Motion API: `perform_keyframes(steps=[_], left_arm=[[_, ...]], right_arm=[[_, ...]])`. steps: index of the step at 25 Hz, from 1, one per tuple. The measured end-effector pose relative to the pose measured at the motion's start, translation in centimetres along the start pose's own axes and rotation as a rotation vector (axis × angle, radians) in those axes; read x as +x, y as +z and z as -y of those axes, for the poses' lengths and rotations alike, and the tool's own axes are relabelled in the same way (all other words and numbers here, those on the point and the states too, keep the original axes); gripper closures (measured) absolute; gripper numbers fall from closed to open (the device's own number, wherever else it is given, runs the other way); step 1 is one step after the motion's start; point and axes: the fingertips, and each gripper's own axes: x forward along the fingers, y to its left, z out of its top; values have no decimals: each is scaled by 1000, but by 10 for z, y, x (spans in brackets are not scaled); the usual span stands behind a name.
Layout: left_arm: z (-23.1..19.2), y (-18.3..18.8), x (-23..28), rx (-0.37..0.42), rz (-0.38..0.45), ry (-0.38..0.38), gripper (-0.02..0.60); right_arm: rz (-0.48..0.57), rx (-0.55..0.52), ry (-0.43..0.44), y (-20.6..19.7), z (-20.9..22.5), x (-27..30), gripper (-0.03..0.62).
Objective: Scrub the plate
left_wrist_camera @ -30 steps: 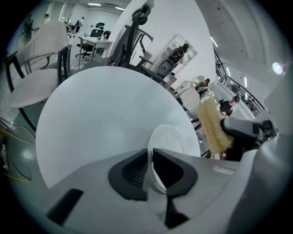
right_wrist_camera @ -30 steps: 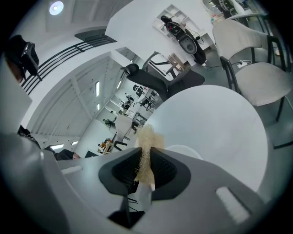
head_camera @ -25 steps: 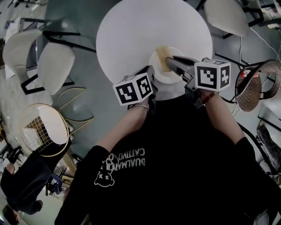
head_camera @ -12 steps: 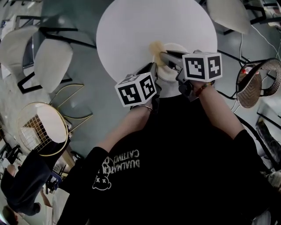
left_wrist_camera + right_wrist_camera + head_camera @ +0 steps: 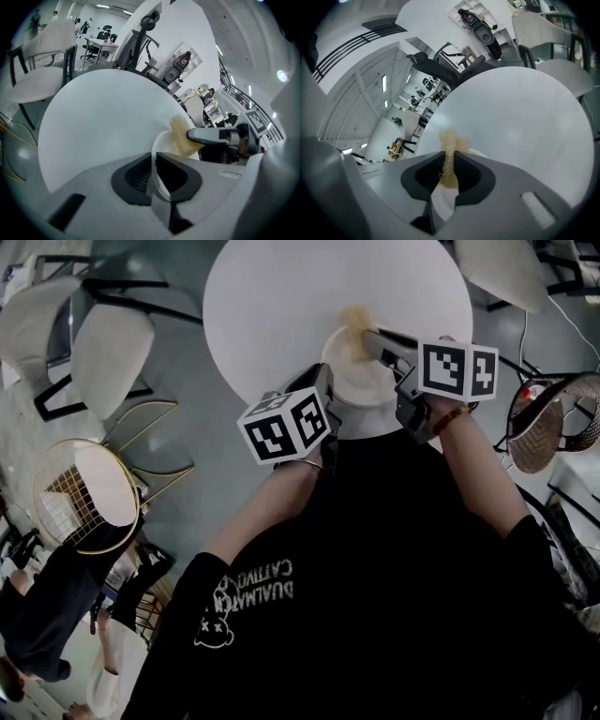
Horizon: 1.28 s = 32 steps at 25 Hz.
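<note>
While the person in the black T-shirt (image 5: pixel 375 596) leans over the round white table (image 5: pixel 281 315), both claws are busy at the table's near edge, where the white plate (image 5: pixel 361 385) sits just in front of them. Its rim on the side away from the table's centre is caught in the left gripper (image 5: pixel 153 161): the two dark pads are pressed together on the thin white edge, which runs straight up between them in the left gripper view. Whether the plate lies flat on the table or is tipped up off it, I can't make out. Coming in from the table's right side, the right gripper (image 5: pixel 450 161) has its jaws pinching a tan, fibrous scrubbing pad (image 5: pixel 356 322), the frayed fibres bulging out past the tips. That pad is against the plate's rim on the side toward the table's centre, partly over the plate and partly over the bare tabletop. Each claw carries its cube with black-and-white square markers, and both cubes hang over the table's near edge, one at either side of the plate. Off the table's left side stands a white padded chair (image 5: pixel 112 357) on a black frame, and farther from the table on that same side is a gold wire side table (image 5: pixel 84 507).
</note>
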Motion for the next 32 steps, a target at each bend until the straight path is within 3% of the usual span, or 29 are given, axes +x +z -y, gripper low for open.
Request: perform_keyframes(steps=[13,19,25,32], left_arm=[[-5,-2,-7,-120,128,154,548],[21,-11,1,-192,220,185,548],[46,-23,11,-237,298,180,551],[63,-35,19,-265,338,201,552]], right_arm=[[-57,-17,76,12,31,-30,533],[-66,-27,154,23,39,-47,532],[-199,-160,317,-8,2,-35,532],[-319,-223,345,-35,8,-33,531]])
